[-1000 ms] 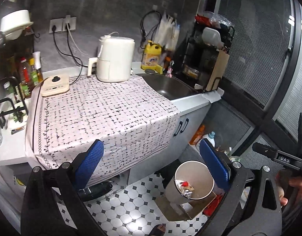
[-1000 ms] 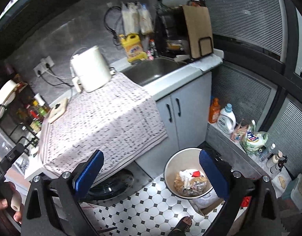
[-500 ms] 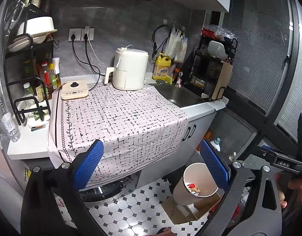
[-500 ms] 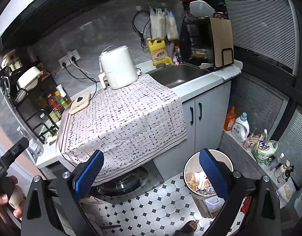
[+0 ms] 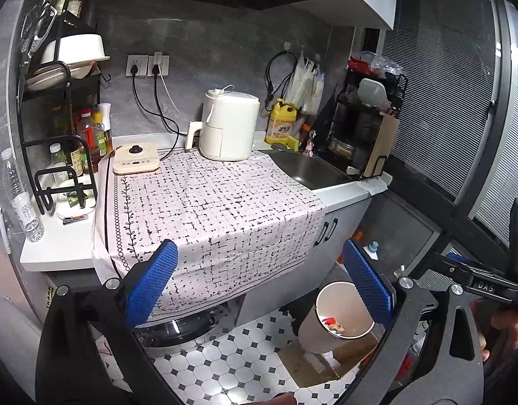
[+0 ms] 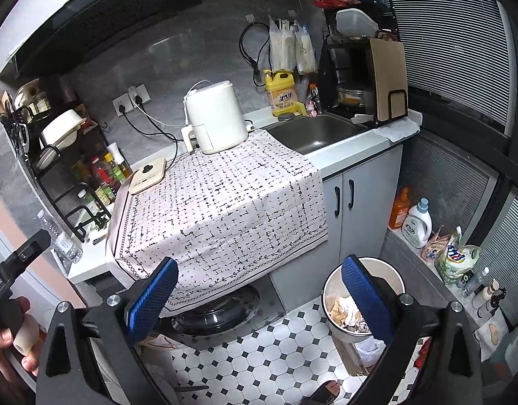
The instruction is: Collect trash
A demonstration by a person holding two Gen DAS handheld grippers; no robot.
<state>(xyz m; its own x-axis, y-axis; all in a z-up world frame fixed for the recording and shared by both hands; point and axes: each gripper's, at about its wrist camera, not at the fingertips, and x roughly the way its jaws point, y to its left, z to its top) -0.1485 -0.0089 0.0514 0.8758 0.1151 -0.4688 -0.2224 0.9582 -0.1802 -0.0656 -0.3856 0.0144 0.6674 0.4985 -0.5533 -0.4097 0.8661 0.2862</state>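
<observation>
**A:** What do the two grippers look like?

**B:** The left gripper (image 5: 259,281) is held in the air in front of the counter, its blue-padded fingers spread wide with nothing between them. The right gripper (image 6: 259,298) is the same: fingers wide apart, empty.

**A:** Where is the trash?

**B:** In a round white trash bin (image 6: 394,270) on the tiled floor (image 6: 259,354), below the grey cabinet doors (image 6: 343,202) under the sink (image 6: 313,131). Crumpled paper and wrappers (image 6: 343,310) lie inside it. In the left view the bin (image 5: 313,330) stands on a piece of flattened cardboard (image 5: 303,361), and a small red scrap (image 5: 330,320) shows among the contents.

**A:** And the counter?

**B:** A white cloth with black dashes (image 5: 211,209) covers most of it and hangs over the front edge. A white air fryer (image 5: 228,125) stands at the cloth's back edge, and a cream appliance base with a black knob (image 5: 135,162) sits at its back left corner. A yellow detergent jug (image 5: 282,126) stands at the back of the counter beside the sink.
</observation>
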